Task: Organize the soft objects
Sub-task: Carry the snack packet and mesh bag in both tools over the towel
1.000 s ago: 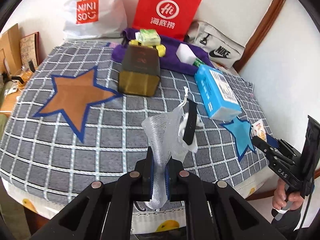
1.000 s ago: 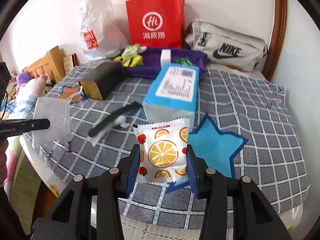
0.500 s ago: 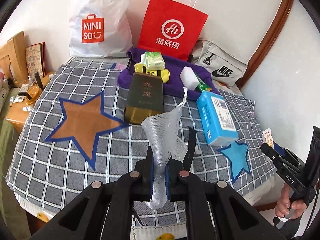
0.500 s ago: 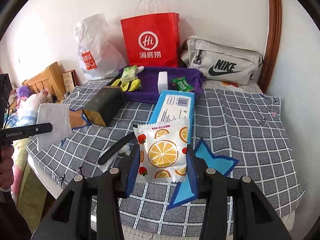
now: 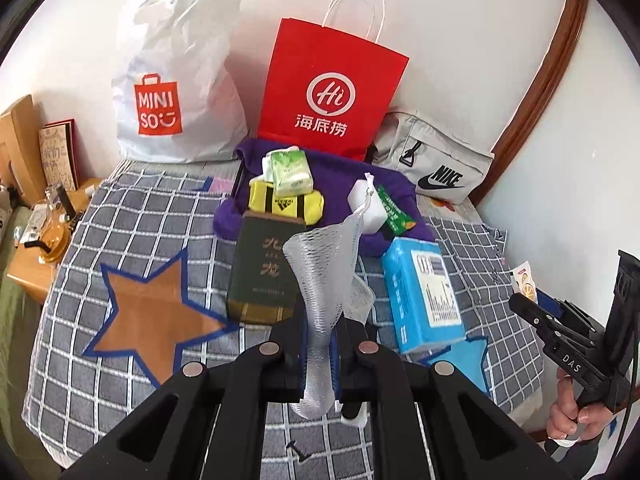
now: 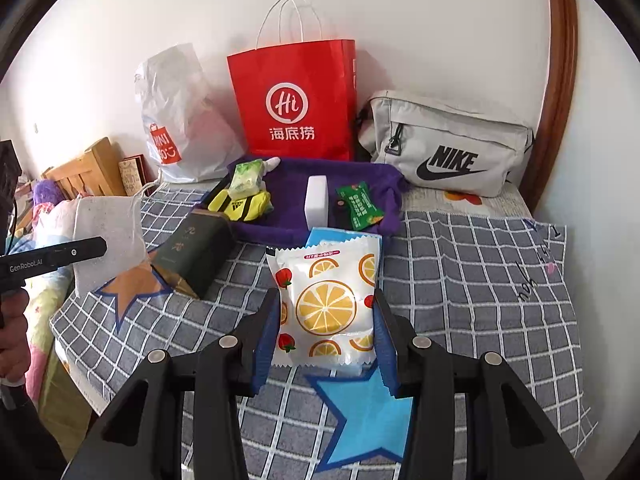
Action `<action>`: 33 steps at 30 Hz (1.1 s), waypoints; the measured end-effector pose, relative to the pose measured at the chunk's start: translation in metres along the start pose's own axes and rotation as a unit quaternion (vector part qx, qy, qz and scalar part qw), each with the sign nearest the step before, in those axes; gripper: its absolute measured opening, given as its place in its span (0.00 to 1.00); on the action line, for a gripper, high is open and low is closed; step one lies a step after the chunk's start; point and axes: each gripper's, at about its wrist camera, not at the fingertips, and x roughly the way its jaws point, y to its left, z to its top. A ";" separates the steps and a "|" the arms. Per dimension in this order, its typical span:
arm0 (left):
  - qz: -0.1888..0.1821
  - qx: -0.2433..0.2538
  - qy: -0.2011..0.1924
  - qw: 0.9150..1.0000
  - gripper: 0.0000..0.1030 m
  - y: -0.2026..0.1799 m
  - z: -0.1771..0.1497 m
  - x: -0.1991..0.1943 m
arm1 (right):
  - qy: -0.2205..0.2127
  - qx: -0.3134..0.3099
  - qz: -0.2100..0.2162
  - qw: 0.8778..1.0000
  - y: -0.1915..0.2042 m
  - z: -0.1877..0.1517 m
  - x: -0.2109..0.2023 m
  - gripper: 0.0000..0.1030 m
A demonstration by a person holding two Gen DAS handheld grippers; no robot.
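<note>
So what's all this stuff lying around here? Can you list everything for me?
mesh pouch: 1, white, in the left gripper
orange-print packet: 1, white, in the right gripper
dark box: 1, dark green, mid bed
blue pack: 1, blue, right of the box
purple cloth: 1, purple, back of the bed
yellow socks: 1 bundle, yellow, on the cloth
tissue pack: 1, green-white, atop the socks
white block: 1, white, on the cloth
green sachet: 1, green, on the cloth
red bag: 1, at the wall
Miniso bag: 1, white, at the wall
Nike pouch: 1, grey, at the wall
left gripper: black
right gripper: black
</note>
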 end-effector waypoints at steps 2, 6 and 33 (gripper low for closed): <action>-0.004 -0.003 0.001 1.000 0.09 0.000 0.010 0.005 | 0.002 0.005 0.007 1.000 -0.003 0.009 0.007 0.42; -0.004 0.000 0.002 1.000 0.09 -0.002 0.029 0.018 | -0.002 0.008 0.016 1.000 -0.010 0.027 0.020 0.42; 0.041 0.034 0.008 0.999 0.09 -0.013 0.120 0.107 | -0.016 0.000 0.017 1.000 -0.036 0.107 0.127 0.42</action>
